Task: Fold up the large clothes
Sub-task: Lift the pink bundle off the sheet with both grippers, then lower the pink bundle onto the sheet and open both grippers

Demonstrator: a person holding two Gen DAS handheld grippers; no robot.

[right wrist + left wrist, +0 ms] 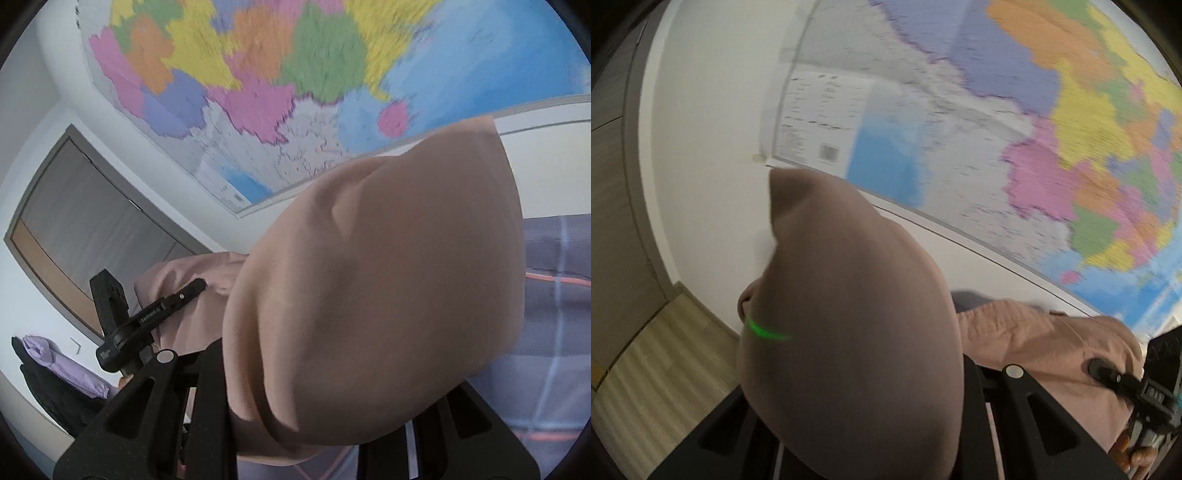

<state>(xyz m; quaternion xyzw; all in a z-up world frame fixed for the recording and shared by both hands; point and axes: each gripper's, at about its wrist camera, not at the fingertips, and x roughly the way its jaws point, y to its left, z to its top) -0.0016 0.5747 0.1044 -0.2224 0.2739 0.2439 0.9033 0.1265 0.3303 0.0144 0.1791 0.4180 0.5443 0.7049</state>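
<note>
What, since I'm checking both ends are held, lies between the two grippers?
The pink garment, bunched, spans from the left gripper to the right gripper; both wrist views show it.

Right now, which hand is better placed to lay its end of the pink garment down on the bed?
Probably the right. Its view shows the checked bed cover just beyond the garment it holds; the left's view shows only wall, map and floor beyond the cloth.

A bedroom at home: a colourful wall map [295,74], a plaid bedsheet [554,295], wood-look flooring [665,350], a grey door [92,206].
</note>
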